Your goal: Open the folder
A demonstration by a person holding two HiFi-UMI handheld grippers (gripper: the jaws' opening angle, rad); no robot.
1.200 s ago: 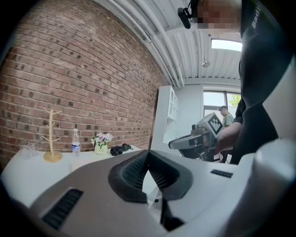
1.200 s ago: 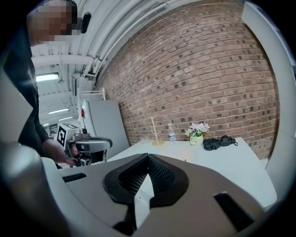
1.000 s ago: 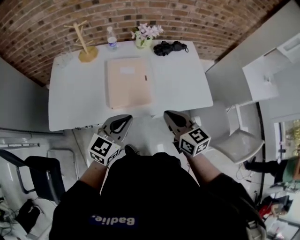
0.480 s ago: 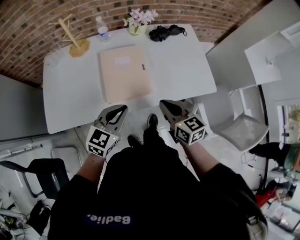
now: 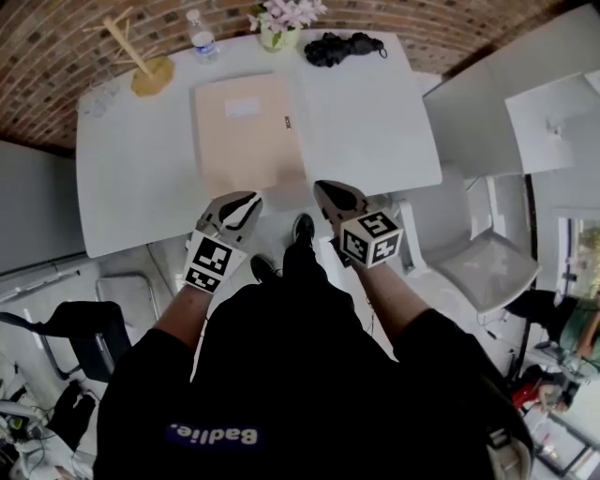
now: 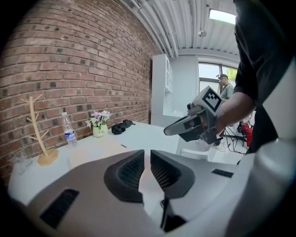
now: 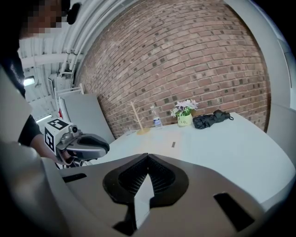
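Note:
A shut beige folder (image 5: 248,136) with a small dark tab on its right edge lies flat on the white table (image 5: 375,131); it also shows in the left gripper view (image 6: 95,152). Both grippers hang side by side at the table's near edge, short of the folder and apart from it. My left gripper (image 5: 246,199) (image 6: 147,155) has just been opening its jaws; a narrow gap shows with nothing in it. My right gripper (image 5: 323,187) (image 7: 147,157) has its jaws together and holds nothing.
Along the table's far edge stand a wooden branch stand (image 5: 141,66), a water bottle (image 5: 199,42), a pot of flowers (image 5: 277,23) and a black bundle (image 5: 345,47). A white chair (image 5: 487,272) stands to the right and a black chair (image 5: 94,347) on the left floor.
Both grippers have moved forward and down to the table's near edge. The left gripper's jaws have parted a little.

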